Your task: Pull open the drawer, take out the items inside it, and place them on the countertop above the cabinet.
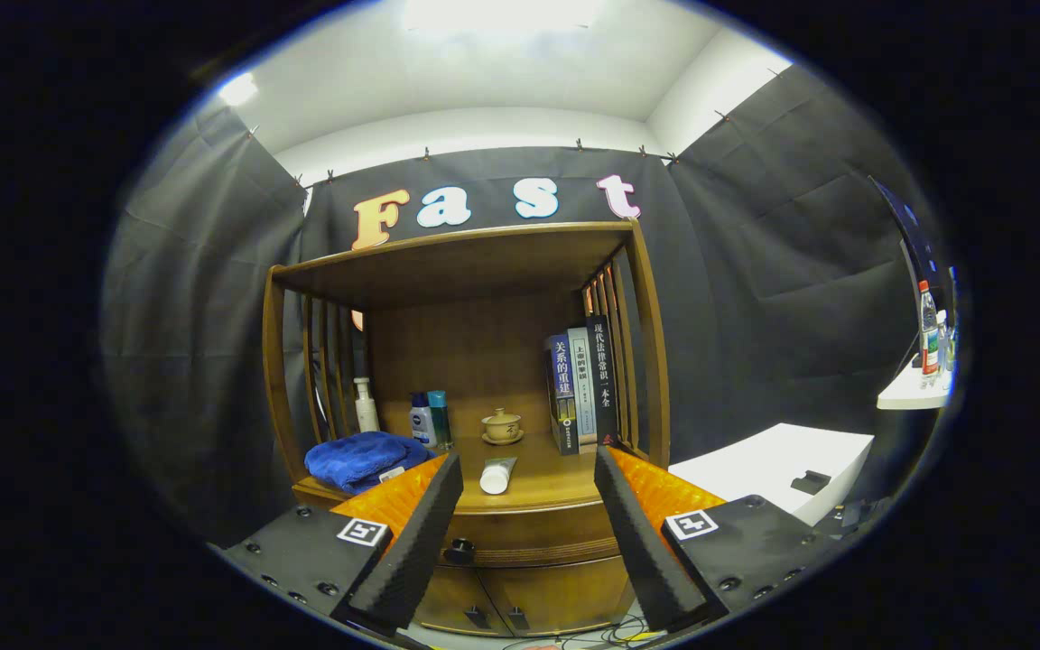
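Gripper view: a wooden cabinet [470,361] with slatted sides stands against the black cloth wall, and the gripper [527,506] hangs before it, released, its 2 fingers spread wide with nothing between the pads. The closed wooden drawer [538,537] sits under the countertop [543,474], its small dark round knob [459,548] beside the left fingertip. On the countertop, a folded blue towel [362,459] lies at the left, then a white pump bottle [365,405], a white bottle with a blue cap [422,420] and a teal bottle [440,417]. A white tube [496,475] lies near the front edge between the fingers, and a tan lidded teacup on a saucer [502,426] stands behind it. 3 upright books [581,386] lean against the right slats. A white table [777,469] stands right of the cabinet. The fingers cut off both ends of the drawer front.
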